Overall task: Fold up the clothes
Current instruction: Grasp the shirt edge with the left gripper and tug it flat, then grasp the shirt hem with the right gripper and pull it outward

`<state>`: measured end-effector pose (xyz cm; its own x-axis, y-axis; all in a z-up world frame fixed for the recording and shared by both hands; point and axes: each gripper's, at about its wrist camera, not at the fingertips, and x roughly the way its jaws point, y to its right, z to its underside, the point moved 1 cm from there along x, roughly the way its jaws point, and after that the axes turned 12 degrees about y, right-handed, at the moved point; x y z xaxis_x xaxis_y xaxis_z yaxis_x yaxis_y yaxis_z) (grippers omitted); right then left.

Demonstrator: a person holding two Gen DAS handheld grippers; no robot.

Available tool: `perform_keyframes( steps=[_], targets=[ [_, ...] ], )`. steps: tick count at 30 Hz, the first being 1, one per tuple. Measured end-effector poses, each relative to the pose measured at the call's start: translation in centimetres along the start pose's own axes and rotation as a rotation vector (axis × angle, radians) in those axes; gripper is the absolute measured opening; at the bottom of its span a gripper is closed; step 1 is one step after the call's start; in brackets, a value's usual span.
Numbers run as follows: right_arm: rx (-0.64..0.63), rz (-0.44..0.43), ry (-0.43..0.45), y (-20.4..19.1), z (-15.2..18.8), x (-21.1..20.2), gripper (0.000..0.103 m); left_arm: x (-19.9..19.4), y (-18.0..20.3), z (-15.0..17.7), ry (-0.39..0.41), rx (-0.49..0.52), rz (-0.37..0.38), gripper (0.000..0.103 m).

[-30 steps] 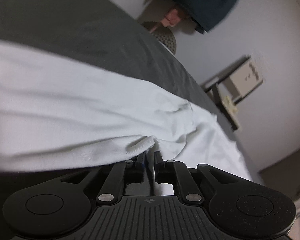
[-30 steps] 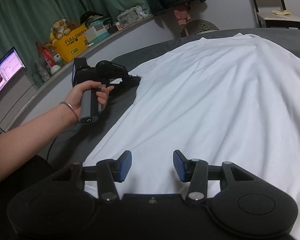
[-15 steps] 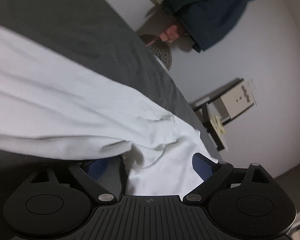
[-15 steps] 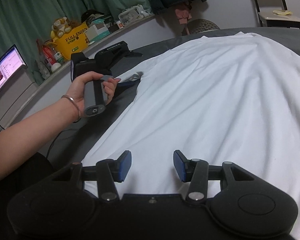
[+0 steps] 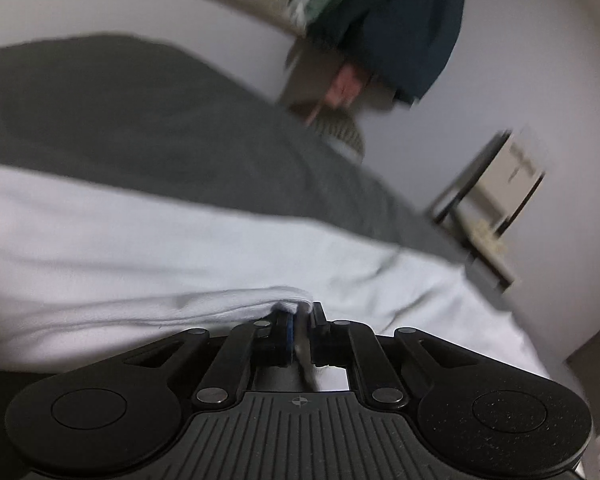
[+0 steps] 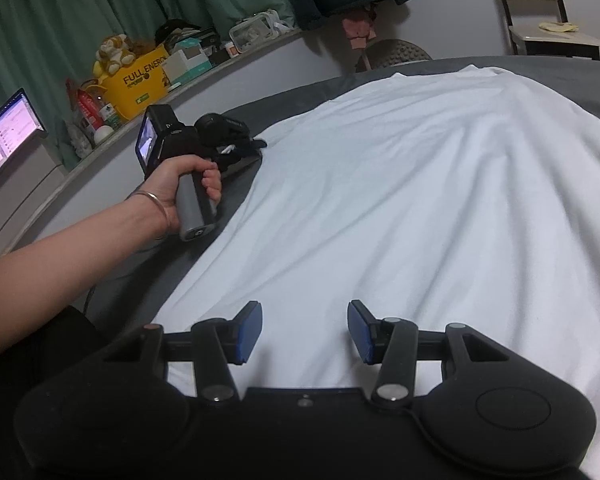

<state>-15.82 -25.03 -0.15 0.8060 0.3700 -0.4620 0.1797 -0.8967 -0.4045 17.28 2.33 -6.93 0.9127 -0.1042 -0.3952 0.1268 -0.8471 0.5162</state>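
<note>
surroundings: cluttered ledge with yellow box [image 6: 142, 80], chair [image 6: 548, 28], laptop [image 6: 8, 136]
shirt: white garment [image 6: 400, 208], soft, wrinkled, on grey bed [image 5: 140, 120]
left gripper [image 5: 300, 322]: pinching shirt edge
right gripper [image 6: 305, 330]: jaws wide, empty

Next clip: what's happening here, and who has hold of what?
A person is folding a white cotton garment spread over a dark grey bed cover. The left hand-held gripper is shut on a bunched edge of the fabric at the garment's side. The right hand-held gripper is open, hovering over the near part of the garment and holding nothing. The person's left hand grips the left tool's handle. No fold is visible yet.
</note>
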Motion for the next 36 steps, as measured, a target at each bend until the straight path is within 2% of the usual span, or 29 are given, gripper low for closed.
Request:
perform_keyframes(
  steps=[2, 5, 6, 8, 9, 10, 12, 15, 19, 23, 24, 26, 28, 29, 31, 32, 34, 36],
  targets=[
    [-0.003, 0.012, 0.004, 0.1, -0.2, -0.2, 0.047, -0.5, 0.0, -0.4, -0.019, 0.005, -0.004, 0.008],
    [-0.017, 0.041, 0.029, 0.6, -1.0, -0.8, 0.049, -1.2, 0.4, -0.9, -0.081, 0.014, -0.013, 0.019],
    [-0.024, 0.055, 0.043, 0.8, -1.4, -1.1, 0.050, -1.6, 0.7, -1.0, -0.101, 0.022, -0.018, 0.029],
    [-0.064, 0.137, 0.082, 2.3, -2.8, -2.1, 0.053, -3.7, 1.3, -0.8, -0.120, 0.051, -0.027, 0.056],
    [-0.084, 0.180, 0.101, 3.1, -3.5, -2.5, 0.053, -5.3, 1.5, -0.8, -0.112, 0.055, -0.038, 0.082],
    [-0.081, 0.237, 0.117, 4.7, -4.3, -3.1, 0.053, -7.2, 1.9, -0.7, -0.090, 0.050, -0.056, 0.096],
    [-0.075, 0.361, 0.121, 8.0, -5.5, -3.9, 0.053, -10.4, 3.2, -0.6, -0.038, 0.051, -0.040, 0.097],
    [-0.062, 0.562, 0.087, 13.4, -6.6, -4.6, 0.053, -14.4, 5.7, 0.2, 0.011, 0.041, 0.075, 0.097],
    [0.008, 0.531, 0.051, 16.8, -6.5, -3.7, 0.045, -17.2, 8.9, 3.3, -0.006, 0.009, 0.227, 0.097],
    [0.077, 0.500, 0.014, 20.1, -6.4, -2.8, 0.030, -16.8, 12.0, 6.0, -0.075, 0.109, 0.320, 0.097],
    [0.073, 0.490, 0.015, 19.9, -6.6, -2.2, 0.028, -16.5, 12.6, 6.5, -0.087, 0.133, 0.337, 0.097],
    [0.047, 0.513, 0.014, 19.2, -7.2, -1.1, 0.004, -16.1, 13.1, 7.5, -0.108, 0.166, 0.344, 0.097],
    [0.022, 0.572, 0.017, 18.8, -7.9, -0.4, 0.004, -15.5, 13.4, 7.8, -0.151, 0.167, 0.288, 0.097],
    [-0.014, 0.608, 0.071, 17.8, -8.8, -0.8, 0.004, -15.2, 13.3, 7.7, -0.162, 0.149, 0.279, 0.097],
    [-0.085, 0.679, 0.179, 15.9, -10.7, -1.6, 0.004, -15.0, 12.9, 7.6, -0.145, 0.116, 0.307, 0.097],
    [-0.185, 0.662, 0.228, 13.6, -11.3, -1.7, 0.004, -14.9, 12.7, 7.5, -0.136, 0.099, 0.321, 0.097],
    [-0.302, 0.520, 0.174, 9.2, -10.1, -0.2, 0.004, -14.2, 12.2, 7.4, -0.112, 0.126, 0.315, 0.097],
    [-0.417, 0.375, 0.119, 4.8, -9.0, 1.4, 0.004, -12.9, 11.7, 7.3, -0.114, 0.134, 0.265, 0.097]
  ],
)
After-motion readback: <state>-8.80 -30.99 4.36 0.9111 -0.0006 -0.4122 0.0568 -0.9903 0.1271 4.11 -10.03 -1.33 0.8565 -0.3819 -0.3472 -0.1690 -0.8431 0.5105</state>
